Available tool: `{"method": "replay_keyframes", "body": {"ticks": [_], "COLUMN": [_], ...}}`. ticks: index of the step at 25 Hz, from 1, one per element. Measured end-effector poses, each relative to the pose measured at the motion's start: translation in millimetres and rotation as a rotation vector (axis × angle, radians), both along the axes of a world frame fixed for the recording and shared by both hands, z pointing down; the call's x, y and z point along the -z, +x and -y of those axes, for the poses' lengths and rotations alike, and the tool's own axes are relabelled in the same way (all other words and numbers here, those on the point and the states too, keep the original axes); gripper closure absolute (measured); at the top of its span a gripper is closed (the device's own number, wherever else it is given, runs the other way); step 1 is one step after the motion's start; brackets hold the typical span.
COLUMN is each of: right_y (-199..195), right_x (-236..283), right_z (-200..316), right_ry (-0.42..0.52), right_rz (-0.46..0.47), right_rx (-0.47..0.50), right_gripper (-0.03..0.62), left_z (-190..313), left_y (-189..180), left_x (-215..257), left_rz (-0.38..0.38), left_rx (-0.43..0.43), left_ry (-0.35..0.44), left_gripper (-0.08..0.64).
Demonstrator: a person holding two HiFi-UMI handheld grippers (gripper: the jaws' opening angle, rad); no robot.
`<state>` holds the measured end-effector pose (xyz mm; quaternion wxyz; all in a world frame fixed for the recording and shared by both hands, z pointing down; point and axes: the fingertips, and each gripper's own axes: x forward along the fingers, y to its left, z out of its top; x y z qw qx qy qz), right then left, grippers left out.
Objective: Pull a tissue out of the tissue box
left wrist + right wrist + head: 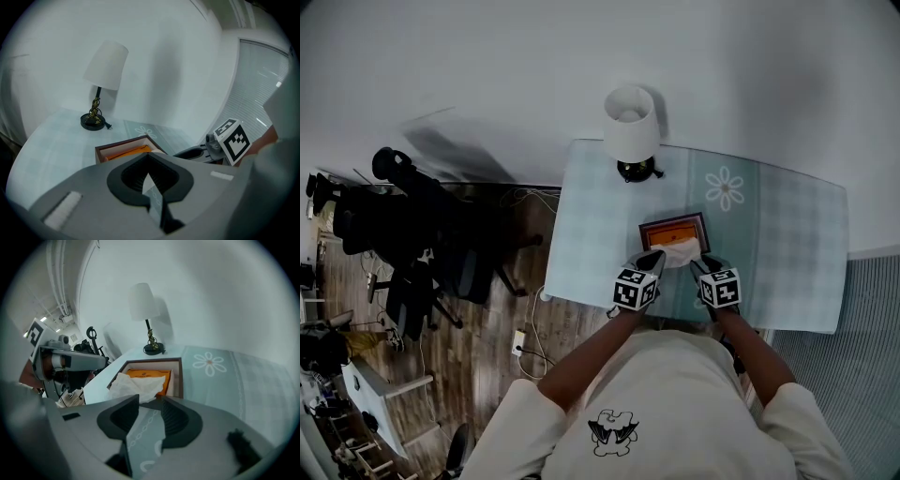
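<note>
**A:** Where does the tissue box stand now?

**B:** The tissue box (673, 219) stands on the table (787, 244), about in the middle and close to the near edge. The table is pale blue and checked. The box is open on top and has a dark rim. An orange pack (147, 373) lies inside it.

**A:** And the tissue?

**B:** A white crumpled tissue (679, 251) comes out at the near side of the box, a little to the left. It lies over the near rim, between the two grippers.

**A:** What does the left gripper do?

**B:** The left gripper (654, 258) is at the near left corner of the box and points down and away. In the left gripper view its two tips meet in one point. Only a thin strip of the table shows behind them, so the jaws are closed with nothing between them.

**A:** And the right gripper?

**B:** The right gripper (701, 266) is at the near right corner. Its jaws stand apart, with the table showing in the gap. The tissue lies just beyond the tips, and the pads do not press on it.

**A:** Is there anything else on the table?

**B:** A lamp (631, 127) with a white shade stands at the far edge, behind the box. A white flower (725, 187) is printed on the table, to the far right of the box.
</note>
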<state>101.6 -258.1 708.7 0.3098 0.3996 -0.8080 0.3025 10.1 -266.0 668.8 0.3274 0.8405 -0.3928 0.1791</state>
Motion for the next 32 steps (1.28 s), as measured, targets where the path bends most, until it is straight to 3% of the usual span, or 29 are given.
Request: {"method": "replay_keyframes", "body": {"ticks": [8,10,11,20,32], "right_y": [-3.0,-2.9,-3.0,-5.1,-12.5], "right_x": [-5.4,-2.3,-0.7,17.0,75.7], "right_z": [4.1,5.2,6.0,2.5,-9.4], "right_ry": [-0.019,-0.003,0.004,0.039,0.126], "right_rz": [0.036,0.033,0.032,0.043,0.13], "right_rx": [-0.057,-0.06,-0.061,-0.041,-0.04], "right_gripper": [0.443,0.561,0.575,0.578,0.578], "left_z": [-3.9,-5.3,-5.4,-8.2,-16.5], "left_y": [-0.3,-0.8,-1.4,-0.6,-8.0], "left_x": [-3.5,-4.2,-4.5,1.1,23.4], "left_rz": [0.01,0.009,0.008,0.006,-0.021], "left_rx": [-0.005,-0.005,-0.003,-0.003,0.03], "left_ry": [-0.013,-0.015,-0.017,-0.008,0.013], "left_gripper": [0.557,0.557,0.557,0.557,0.557]}}
